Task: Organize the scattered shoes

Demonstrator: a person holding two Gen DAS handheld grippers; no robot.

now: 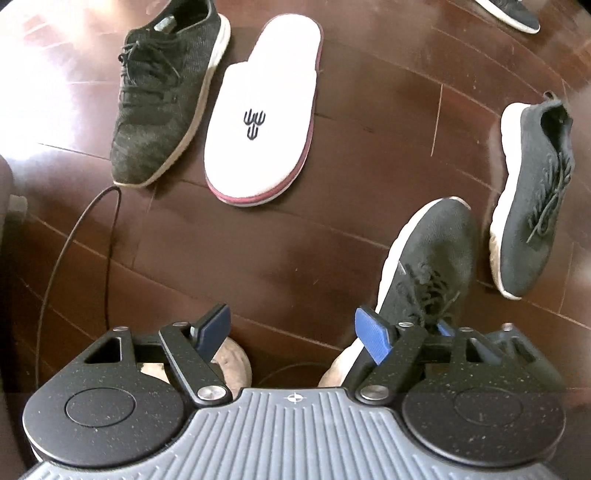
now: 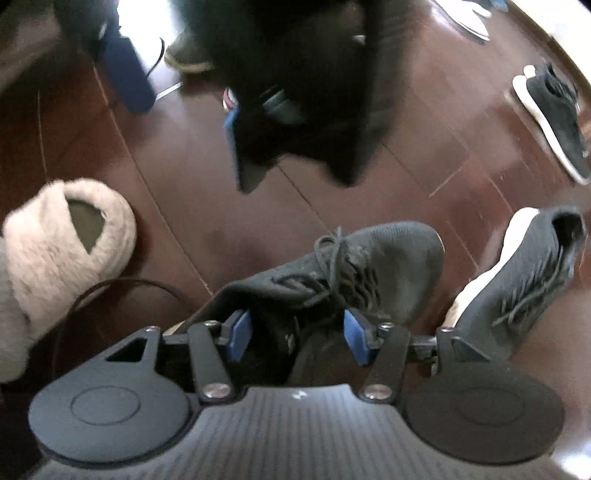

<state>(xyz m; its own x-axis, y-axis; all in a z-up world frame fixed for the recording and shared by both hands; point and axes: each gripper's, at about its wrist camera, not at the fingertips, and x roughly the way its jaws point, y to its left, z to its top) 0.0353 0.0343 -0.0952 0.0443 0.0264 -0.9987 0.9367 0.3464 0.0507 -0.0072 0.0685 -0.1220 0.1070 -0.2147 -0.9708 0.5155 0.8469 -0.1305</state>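
Right tongs spread around the sneaker collar; pinch squarely before lifting. Left tongs spread, empty.

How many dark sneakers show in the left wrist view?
4: one at top left beside the white slipper, one by the left gripper at lower right, one at right, one partly cropped at the top right edge.

**Camera Placement**

Both wrist views look steeply down onto the wooden floor from close range. The left view faces past its tongs across open boards. The right view sits nearer, directly over a dark sneaker. Both views share that sneaker and its neighbouring grey sneaker.
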